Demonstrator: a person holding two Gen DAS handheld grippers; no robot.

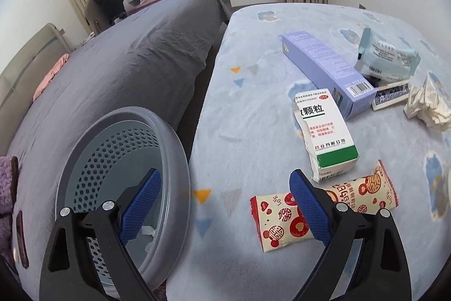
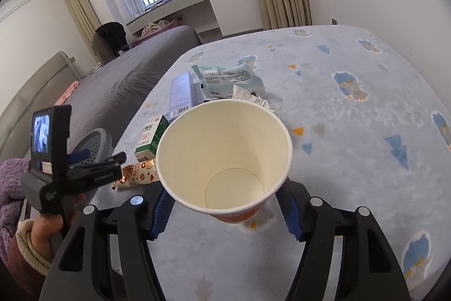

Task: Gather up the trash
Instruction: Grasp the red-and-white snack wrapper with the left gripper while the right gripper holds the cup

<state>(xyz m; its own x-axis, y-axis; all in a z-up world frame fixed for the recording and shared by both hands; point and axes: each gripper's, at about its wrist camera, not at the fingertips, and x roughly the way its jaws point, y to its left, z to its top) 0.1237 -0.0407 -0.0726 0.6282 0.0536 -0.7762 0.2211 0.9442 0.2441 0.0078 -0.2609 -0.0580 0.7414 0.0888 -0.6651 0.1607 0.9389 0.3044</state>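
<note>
Your left gripper (image 1: 225,205) is gaping wide and gripping nothing, its left pad over the perforated grey plastic bin (image 1: 172,160) at the lower left, its right pad above the glossy red-and-white snack wrapper (image 1: 324,208) printed "LOVE". Your right gripper (image 2: 224,209) is pinching a smooth paper cup (image 2: 225,157) at centre frame, mouth facing the camera. The torn medicine box (image 1: 324,131) reading "颗粒" is lying just above the wrapper.

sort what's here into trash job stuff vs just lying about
Job: paper cup in right claw, grey bin, snack wrapper, torn medicine box, purple box, crumpled paper.
Lying about: pink cloth, black bag.
</note>
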